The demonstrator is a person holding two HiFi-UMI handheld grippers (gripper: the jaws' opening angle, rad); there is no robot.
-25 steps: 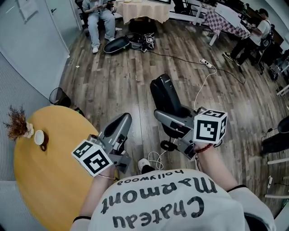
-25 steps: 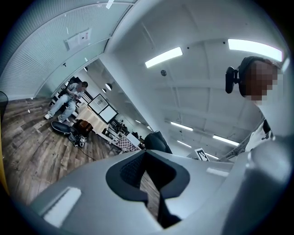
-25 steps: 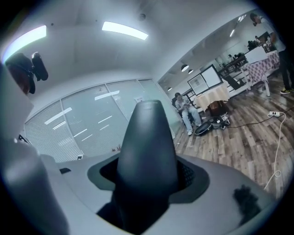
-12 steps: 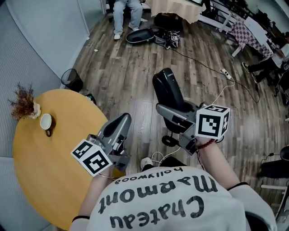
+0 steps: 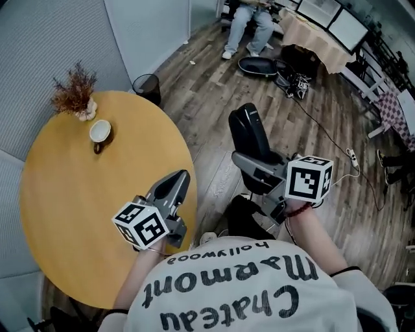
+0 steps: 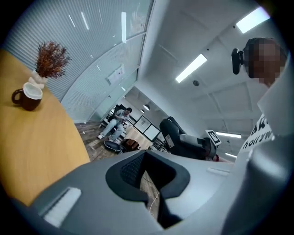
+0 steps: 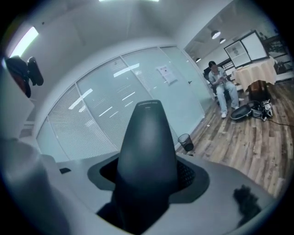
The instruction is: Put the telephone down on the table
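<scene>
A black telephone handset sticks up and away from my right gripper, which is shut on its lower end; this handset fills the middle of the right gripper view. It hangs over the wooden floor, right of the round yellow table. My left gripper is shut with nothing in it, and its tip lies over the table's right edge. In the left gripper view the table lies at the left and the telephone shows far off.
A brown cup and a small dried plant stand at the table's far side. A black bin is on the floor beyond the table. A seated person, bags and a cable lie farther off.
The view has swung left toward the table, which now fills more of the left. My left gripper has come over the table's edge. The right gripper still holds the telephone.
</scene>
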